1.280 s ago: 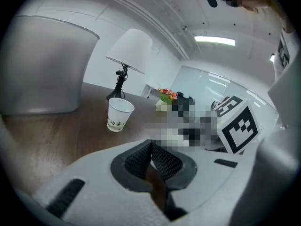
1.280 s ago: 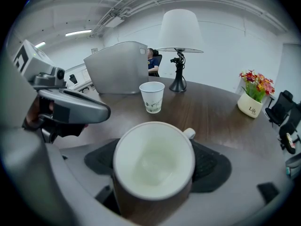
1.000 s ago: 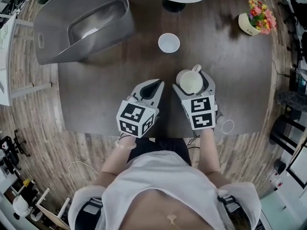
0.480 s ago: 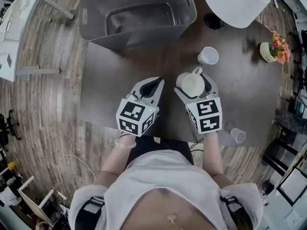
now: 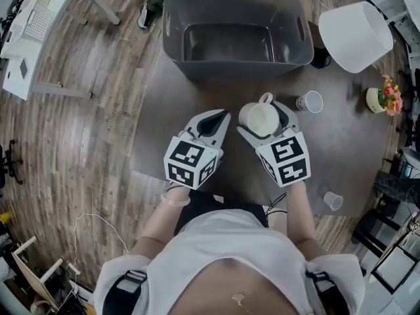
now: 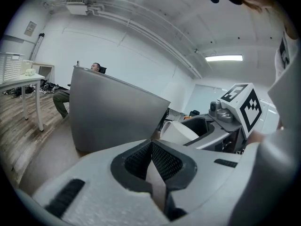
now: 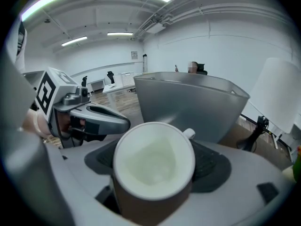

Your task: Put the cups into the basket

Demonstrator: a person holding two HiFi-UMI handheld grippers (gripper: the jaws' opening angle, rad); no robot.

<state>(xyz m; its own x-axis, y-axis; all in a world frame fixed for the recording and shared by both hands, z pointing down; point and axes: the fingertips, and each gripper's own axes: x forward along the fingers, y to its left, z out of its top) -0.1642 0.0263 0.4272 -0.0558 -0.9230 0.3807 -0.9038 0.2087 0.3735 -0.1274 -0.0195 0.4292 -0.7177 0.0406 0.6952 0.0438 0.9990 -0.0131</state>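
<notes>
Right gripper view: right claw (image 7: 155,171) clamps mug (image 7: 153,161) (left claw (image 6: 151,150) closed, empty).

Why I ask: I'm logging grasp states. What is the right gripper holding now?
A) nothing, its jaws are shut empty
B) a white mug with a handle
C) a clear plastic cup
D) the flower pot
B: the right gripper view shows the white mug upright between the jaws of the right gripper, its handle pointing toward the grey basket.
</notes>
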